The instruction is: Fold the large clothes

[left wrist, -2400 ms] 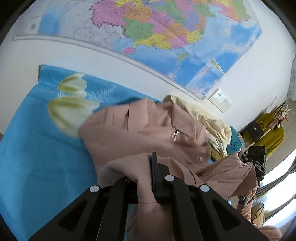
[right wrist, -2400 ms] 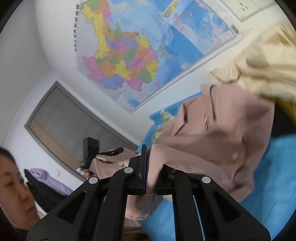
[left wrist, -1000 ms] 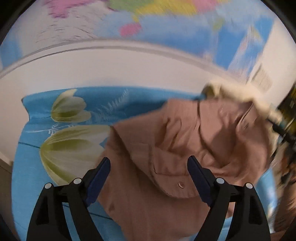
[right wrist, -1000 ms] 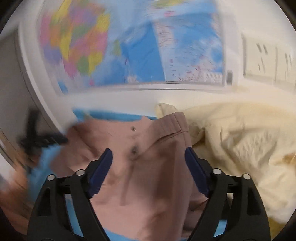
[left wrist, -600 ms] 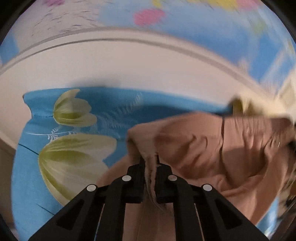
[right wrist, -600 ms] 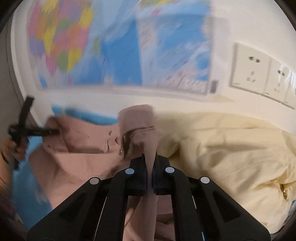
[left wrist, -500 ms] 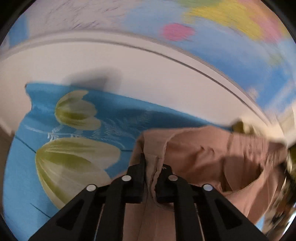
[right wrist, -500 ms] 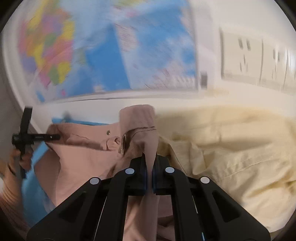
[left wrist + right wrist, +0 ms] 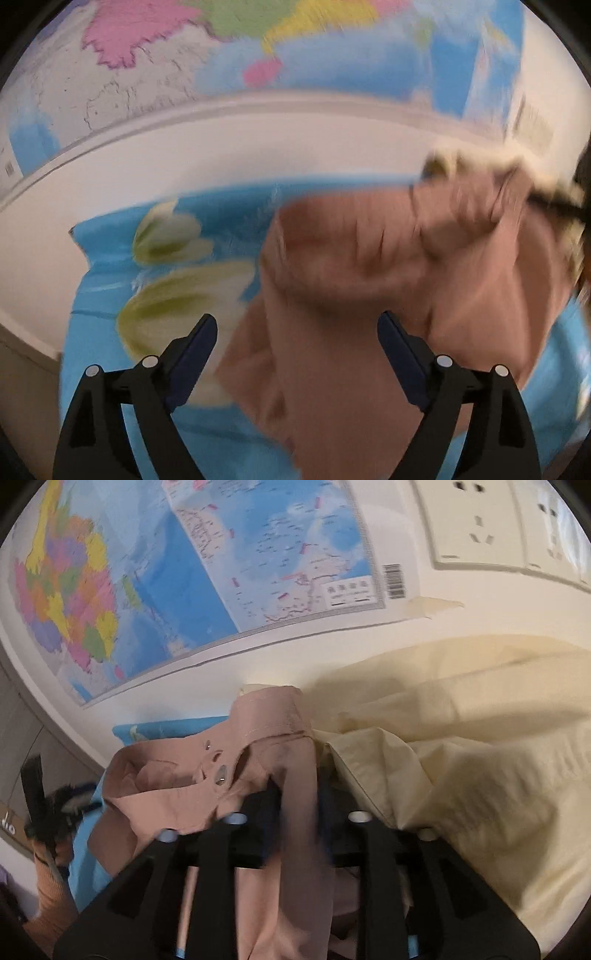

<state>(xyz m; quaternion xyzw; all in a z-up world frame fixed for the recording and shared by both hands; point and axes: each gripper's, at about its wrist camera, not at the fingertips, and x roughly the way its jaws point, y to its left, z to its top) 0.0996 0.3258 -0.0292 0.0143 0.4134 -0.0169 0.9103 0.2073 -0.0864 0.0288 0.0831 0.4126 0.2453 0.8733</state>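
A dusty-pink shirt (image 9: 369, 258) lies crumpled on a blue bedsheet (image 9: 107, 254) printed with pale flowers. My left gripper (image 9: 295, 317) hovers over the shirt's near edge, its jaws opening wide, with cloth lying below them and not pinched. In the right wrist view the pink shirt (image 9: 166, 775) shows its collar and buttons. A strip of it runs up between the blurred fingers of my right gripper (image 9: 299, 790). Those jaws are opening and stand apart around the strip. The left gripper (image 9: 37, 794) appears far left, held by a hand in an orange sleeve.
A cream-yellow garment (image 9: 461, 757) is heaped against the wall to the right of the pink shirt. A coloured wall map (image 9: 184, 572) hangs above the bed, and white sockets (image 9: 476, 524) sit at upper right. The bedsheet ends at the wall.
Half a second ago both grippers were shut on folds of the pink shirt. Now the left jaws stand wide with the cloth dropped onto the sheet, and the right jaws have parted.
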